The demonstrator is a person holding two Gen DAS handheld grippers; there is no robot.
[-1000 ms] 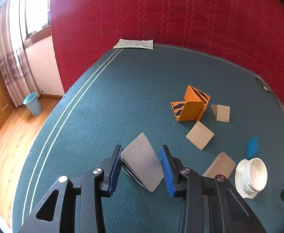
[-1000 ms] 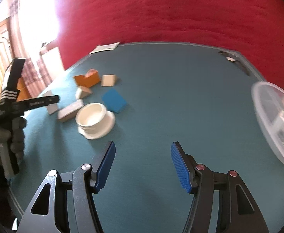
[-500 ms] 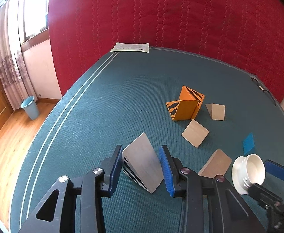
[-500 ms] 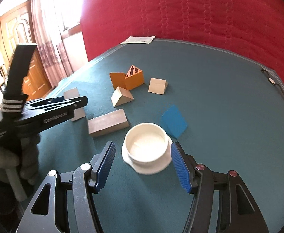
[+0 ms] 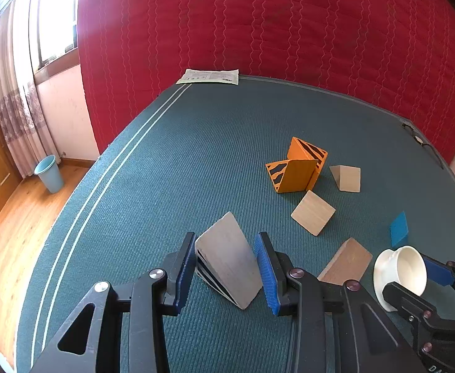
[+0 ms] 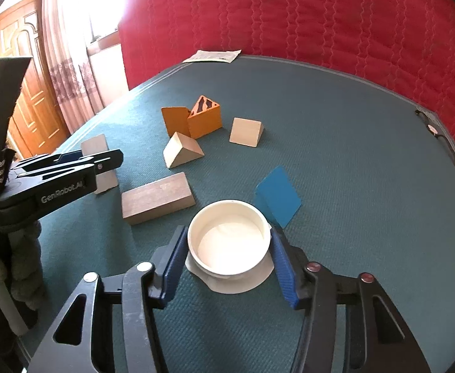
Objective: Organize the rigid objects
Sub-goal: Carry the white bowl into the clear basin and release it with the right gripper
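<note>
The left gripper (image 5: 226, 269) clamps a grey wooden wedge (image 5: 227, 267) with striped sides, at the near left of the ribbed teal mat (image 5: 196, 155). The right gripper (image 6: 229, 258) has its blue ridged pads against the rim of a smooth white round bowl (image 6: 229, 242), near centre; whether it squeezes cannot be told. Orange, tan and blue blocks lie farther off

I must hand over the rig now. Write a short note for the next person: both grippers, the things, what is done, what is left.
Left gripper: pads around the grey wedge, which sits on the table.
Right gripper: pads around the white bowl; grip not confirmed.
Loose on the table: orange striped blocks, two pale wedges, brown block, blue wedge.
Done: nothing visibly sorted.
Left: group all pieces.
</note>
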